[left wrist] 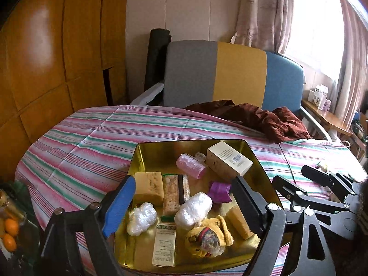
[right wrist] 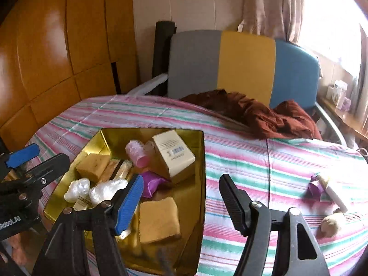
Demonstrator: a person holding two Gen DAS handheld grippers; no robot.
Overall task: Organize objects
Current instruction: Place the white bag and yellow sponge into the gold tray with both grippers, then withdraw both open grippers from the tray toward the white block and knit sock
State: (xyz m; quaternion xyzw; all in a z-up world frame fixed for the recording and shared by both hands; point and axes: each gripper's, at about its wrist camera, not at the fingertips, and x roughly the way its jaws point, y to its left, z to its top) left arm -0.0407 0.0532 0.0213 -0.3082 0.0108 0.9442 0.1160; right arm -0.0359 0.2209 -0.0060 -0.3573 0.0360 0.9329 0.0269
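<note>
Shallow gold metal tin [left wrist: 147, 156] near bed's front edge, already packed: sponges, cream carton [left wrist: 227, 158], pink roller. Purple foil wrapper [right wrist: 315, 187] by right edge: light, crinkly, pinch mid-body. Left gripper [left wrist: 181, 204], right gripper [right wrist: 181, 203] both agape, empty.

One gold tin [left wrist: 147, 151] holds three yellow sponges [left wrist: 148, 187], two white plastic wads [left wrist: 193, 209], two pink rollers [left wrist: 191, 164] and one cream box [left wrist: 227, 159]. Two small things lie on the striped bedspread [right wrist: 276, 172] right of the right hand-held gripper [right wrist: 181, 200]: a purple wrapper [right wrist: 315, 189] and a brownish lump [right wrist: 331, 224].
</note>
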